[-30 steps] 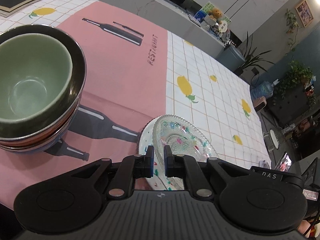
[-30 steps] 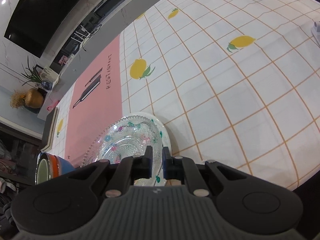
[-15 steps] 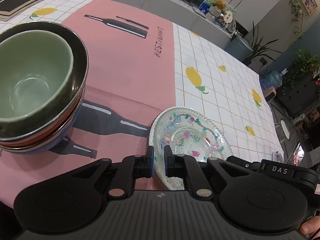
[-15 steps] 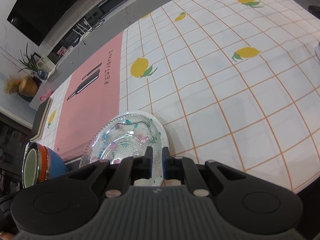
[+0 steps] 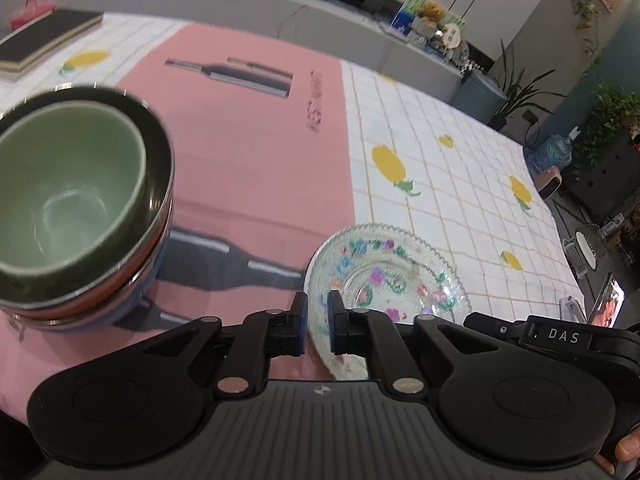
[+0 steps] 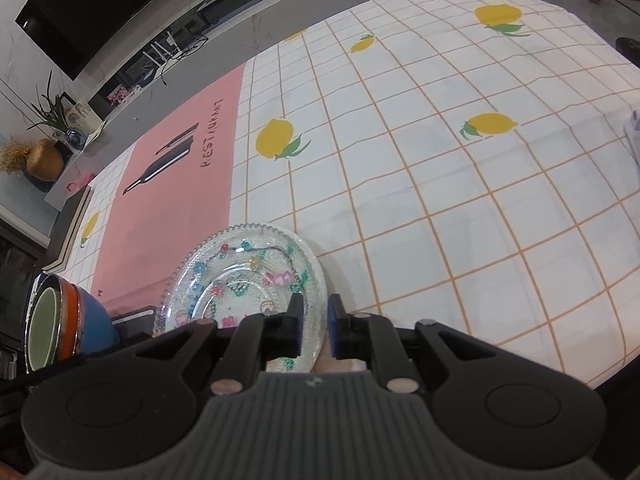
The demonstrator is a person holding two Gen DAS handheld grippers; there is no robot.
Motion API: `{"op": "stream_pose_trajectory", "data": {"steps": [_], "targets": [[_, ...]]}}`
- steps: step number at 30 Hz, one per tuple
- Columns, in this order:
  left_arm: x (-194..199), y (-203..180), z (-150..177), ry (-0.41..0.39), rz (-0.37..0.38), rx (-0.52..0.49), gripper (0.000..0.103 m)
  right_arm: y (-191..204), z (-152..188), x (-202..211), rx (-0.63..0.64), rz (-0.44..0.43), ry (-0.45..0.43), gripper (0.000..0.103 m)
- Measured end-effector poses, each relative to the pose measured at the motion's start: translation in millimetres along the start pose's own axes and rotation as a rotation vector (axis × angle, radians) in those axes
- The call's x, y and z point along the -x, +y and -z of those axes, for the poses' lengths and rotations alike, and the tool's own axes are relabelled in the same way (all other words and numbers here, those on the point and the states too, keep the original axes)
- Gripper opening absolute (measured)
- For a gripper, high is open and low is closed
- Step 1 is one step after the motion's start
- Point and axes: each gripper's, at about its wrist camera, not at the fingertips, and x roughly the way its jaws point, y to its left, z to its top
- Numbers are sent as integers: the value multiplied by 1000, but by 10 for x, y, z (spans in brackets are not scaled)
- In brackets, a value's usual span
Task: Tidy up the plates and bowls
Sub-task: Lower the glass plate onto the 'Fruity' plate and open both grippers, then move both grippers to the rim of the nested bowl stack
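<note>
A clear glass plate (image 5: 384, 276) (image 6: 240, 276) with coloured flowers lies near the table's front edge, seemingly on a white plate whose rim (image 6: 322, 280) shows beside it. My left gripper (image 5: 317, 316) straddles its left rim, jaws opening, pads just off the glass. On the opposite rim my right gripper (image 6: 316, 320) stands the same way, its jaws also opening. To the left a stack of bowls (image 5: 72, 184) (image 6: 48, 320) stands upright on the pink mat: a pale green bowl inside a dark one, over orange and blue bowls.
The pink placemat (image 5: 248, 140) covers the left half of the lemon-print tablecloth (image 6: 440, 168). A dark book (image 5: 44, 40) lies at the far left corner. A grey counter (image 5: 360, 28) runs behind the table. A white object (image 6: 634, 136) sits at the right table edge.
Both grippers' jaws have widened and let go of the glass plate's rim. The plate has come down from a tilt and now lies flat.
</note>
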Motion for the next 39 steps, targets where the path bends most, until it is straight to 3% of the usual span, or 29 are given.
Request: {"op": "stream_pose_trajectory", "data": {"steps": [6,10,11,15,18,22,29,32,39], "targets": [[-40,44,8,0,-7,30,32,-70,-33,-20,-48,-8,7,21],[-74,82,2,12,11,51,32,-89,-60,-51,-67,-16,7,21],[-84,83,2,18,17,53,32,-93,-61,-63,-72,-19,11,16],[-123,52,11,40,17,41,16,-89,-49,-86,-79,-26,21,8],[-130,29,16,42,3,22,10,-58,-48,-94,-59,-18,24,8],[-132,26,15,45,3,15,10,-44,-46,-102,-48,-13,24,8],[-78,-20,-17,45,-3,-31,11,67,-54,-41,5,6,13,14],[4,-106,-41,25,-22,-112,11,190,-77,44,68,31,-12,29],[278,-210,-162,-48,-21,-203,11,555,-120,206,237,54,-66,38]]}}
